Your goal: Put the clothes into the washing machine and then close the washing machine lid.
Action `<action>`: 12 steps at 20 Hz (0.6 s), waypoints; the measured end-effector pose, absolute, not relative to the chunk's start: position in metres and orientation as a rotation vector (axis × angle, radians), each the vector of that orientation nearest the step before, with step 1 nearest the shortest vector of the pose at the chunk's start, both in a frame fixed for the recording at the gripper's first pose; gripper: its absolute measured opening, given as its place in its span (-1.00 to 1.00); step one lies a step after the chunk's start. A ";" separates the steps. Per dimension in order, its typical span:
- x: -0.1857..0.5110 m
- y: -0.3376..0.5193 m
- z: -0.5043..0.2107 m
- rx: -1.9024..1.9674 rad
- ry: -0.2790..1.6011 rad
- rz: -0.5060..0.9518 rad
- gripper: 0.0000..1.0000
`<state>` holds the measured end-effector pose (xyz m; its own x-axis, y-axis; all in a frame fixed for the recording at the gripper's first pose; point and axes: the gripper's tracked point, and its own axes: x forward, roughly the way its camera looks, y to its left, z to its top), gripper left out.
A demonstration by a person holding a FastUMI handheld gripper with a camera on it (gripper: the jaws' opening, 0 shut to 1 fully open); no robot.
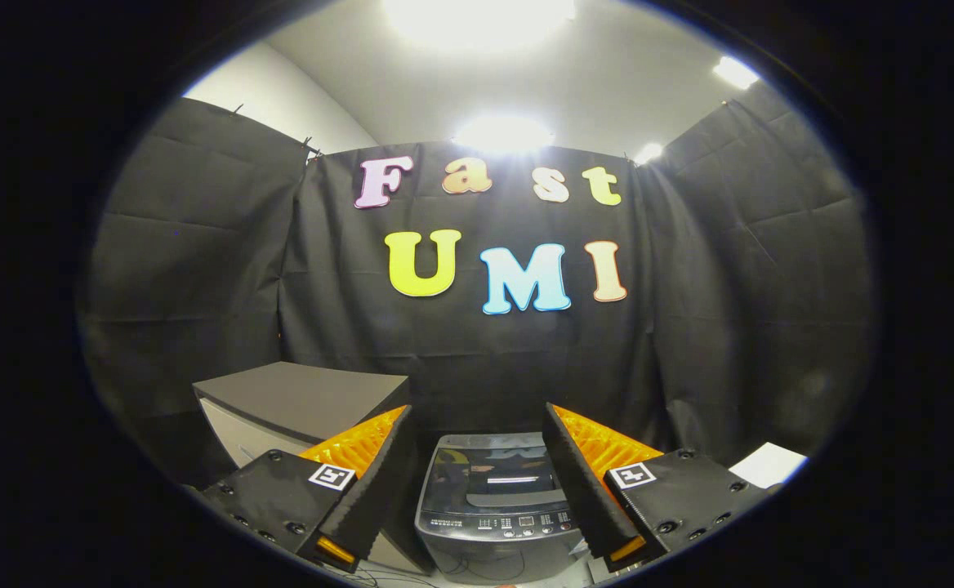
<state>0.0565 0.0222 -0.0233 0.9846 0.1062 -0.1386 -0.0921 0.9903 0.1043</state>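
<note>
A grey top-loading washing machine (pixel 495 506) stands below and ahead, seen between my two fingers. Its dark glass lid (pixel 493 474) lies flat and shut, with a control panel (pixel 522 520) along its near edge. My gripper (pixel 477 425) is held above and in front of the machine, open, with nothing between the fingers. No clothes show in this view.
A grey cabinet or box (pixel 301 404) with a dark flat top stands left of the washing machine, behind my left finger. A white sheet-like object (pixel 767 464) lies to the right, beyond the right finger. Black cloth walls close the booth on three sides.
</note>
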 end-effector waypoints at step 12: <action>0.037 0.029 -0.019 0.107 0.133 0.097 0.94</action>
<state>0.0366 0.0290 -0.0186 0.9865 0.1031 -0.1270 -0.0889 0.9896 0.1131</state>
